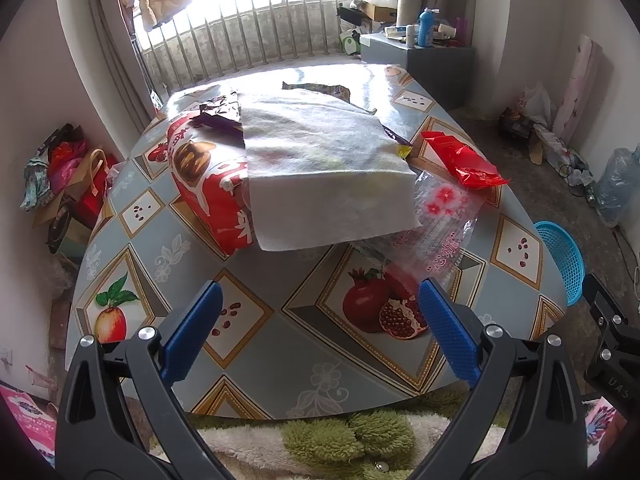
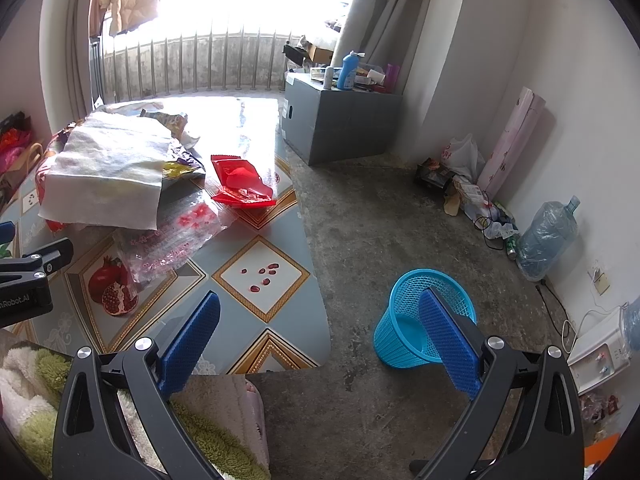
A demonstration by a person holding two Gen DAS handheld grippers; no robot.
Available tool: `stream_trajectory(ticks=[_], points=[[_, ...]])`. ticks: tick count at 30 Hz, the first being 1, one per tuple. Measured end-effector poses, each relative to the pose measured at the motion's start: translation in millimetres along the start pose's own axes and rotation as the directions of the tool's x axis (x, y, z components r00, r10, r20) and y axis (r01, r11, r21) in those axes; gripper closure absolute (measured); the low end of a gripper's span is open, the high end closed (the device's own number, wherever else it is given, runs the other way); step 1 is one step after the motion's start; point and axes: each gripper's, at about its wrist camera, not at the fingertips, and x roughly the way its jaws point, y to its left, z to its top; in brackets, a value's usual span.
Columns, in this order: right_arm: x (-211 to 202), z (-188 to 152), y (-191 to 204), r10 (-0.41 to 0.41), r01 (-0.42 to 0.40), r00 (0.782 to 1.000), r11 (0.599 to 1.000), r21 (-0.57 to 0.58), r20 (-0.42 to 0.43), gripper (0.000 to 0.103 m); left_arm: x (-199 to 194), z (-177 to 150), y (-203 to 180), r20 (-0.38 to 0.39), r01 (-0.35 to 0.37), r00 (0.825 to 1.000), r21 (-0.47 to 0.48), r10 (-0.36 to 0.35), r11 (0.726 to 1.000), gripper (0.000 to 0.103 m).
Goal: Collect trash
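Left wrist view, table [image 1: 280, 360]: fruit-patterned top carrying all the trash.
White sheet [image 1: 328, 172]: mid-table, draped over wrappers.
Blue basket [image 2: 424, 320]: on the floor, right of the table.
Red wrapper [image 1: 460, 158]: right of the sheet.
Left gripper [image 1: 320, 320]: fingers spread, empty.
Right gripper [image 2: 320, 328]: fingers spread, empty.

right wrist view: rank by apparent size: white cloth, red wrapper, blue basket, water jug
1. white cloth, clearly largest
2. blue basket, but it sits nearest the camera, so that may inflate it
3. water jug and red wrapper look about alike; not ranking them.
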Motion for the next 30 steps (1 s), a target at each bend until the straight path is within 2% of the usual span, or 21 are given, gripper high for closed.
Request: stream_trajectory(ticks=[30], points=[[-1.0, 1.2, 0.1, 0.001, -0.001, 1.0, 1.0, 0.003, 0.003, 0.006, -0.5, -0.1, 1.9, -0.002, -0.003, 1.0, 0.002, 0.003, 1.0, 0.009]])
